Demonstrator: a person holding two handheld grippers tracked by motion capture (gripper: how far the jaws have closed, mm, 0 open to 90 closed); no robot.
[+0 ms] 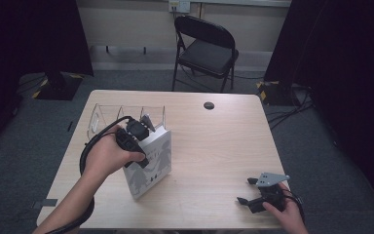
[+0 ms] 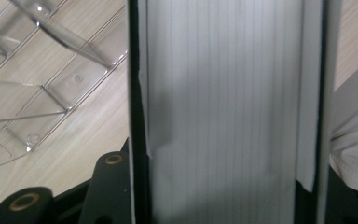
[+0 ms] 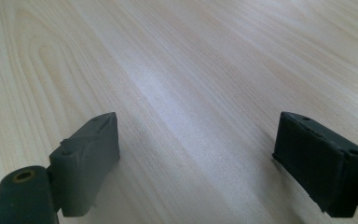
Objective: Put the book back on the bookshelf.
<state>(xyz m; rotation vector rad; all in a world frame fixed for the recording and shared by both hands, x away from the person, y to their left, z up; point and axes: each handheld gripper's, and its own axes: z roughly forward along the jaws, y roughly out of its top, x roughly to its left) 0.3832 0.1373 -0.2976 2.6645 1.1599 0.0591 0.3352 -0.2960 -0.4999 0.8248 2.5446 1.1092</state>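
Book (image 1: pixel 151 163) held up by left gripper (image 1: pixel 137 127), beside clear rack (image 1: pixel 108 117).
Its jaws pinch the book; not in the rack yet. Right gripper (image 1: pixel 246 191) rests, jaws spread, near the table's (image 1: pixel 214 146) front right corner.

Place: a recording studio or lab room
Signs: black curtains (image 1: pixel 34 34) on both sides, grey carpet (image 1: pixel 311 141), folding chair (image 1: pixel 205 48), wall socket (image 1: pixel 179 6), cables (image 1: pixel 287 114) trailing beside the wooden desk (image 1: pixel 214 146)

The left gripper's (image 1: pixel 135 132) fingertips are hidden behind the book (image 1: pixel 152 163) it clamps — up close, the book's (image 2: pixel 223 112) top and bottom are cut off, and its cover print is too small to read.
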